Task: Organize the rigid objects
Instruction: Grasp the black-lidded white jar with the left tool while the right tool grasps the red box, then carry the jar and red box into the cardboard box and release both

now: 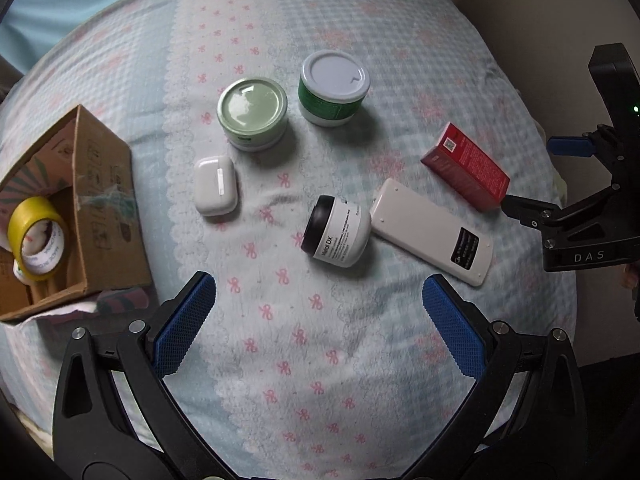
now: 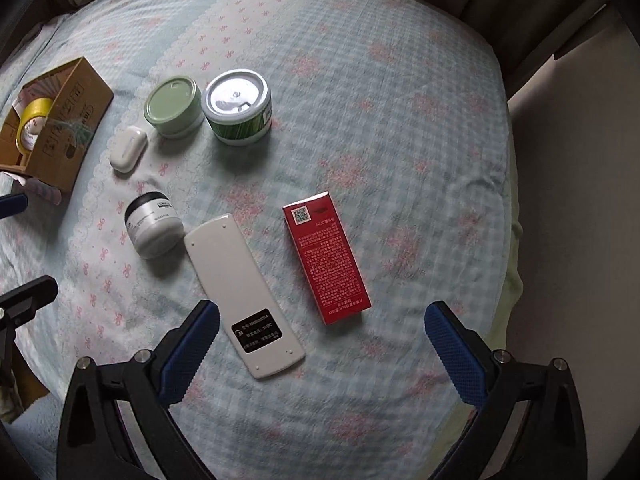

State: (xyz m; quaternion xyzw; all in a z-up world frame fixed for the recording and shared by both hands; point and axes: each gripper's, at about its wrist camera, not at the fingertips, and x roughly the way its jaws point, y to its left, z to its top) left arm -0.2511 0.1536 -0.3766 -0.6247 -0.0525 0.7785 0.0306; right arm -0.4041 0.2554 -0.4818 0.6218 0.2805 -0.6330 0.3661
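Your left gripper [image 1: 318,320] and right gripper [image 2: 322,340] hang spread, grasping nothing. Just beyond, at frame centre, the white remote [image 2: 244,298] lies beside the red box [image 2: 326,258]; the cardboard box [image 2: 66,128] holding yellow tape [image 2: 34,120] sits upper left on the bed [image 2: 400,120].

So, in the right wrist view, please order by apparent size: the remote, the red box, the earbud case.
1. remote, the largest, though it also lies near the camera.
2. red box, somewhat smaller.
3. earbud case, clearly the smallest, but it lies farther away, so this view exaggerates the gap.
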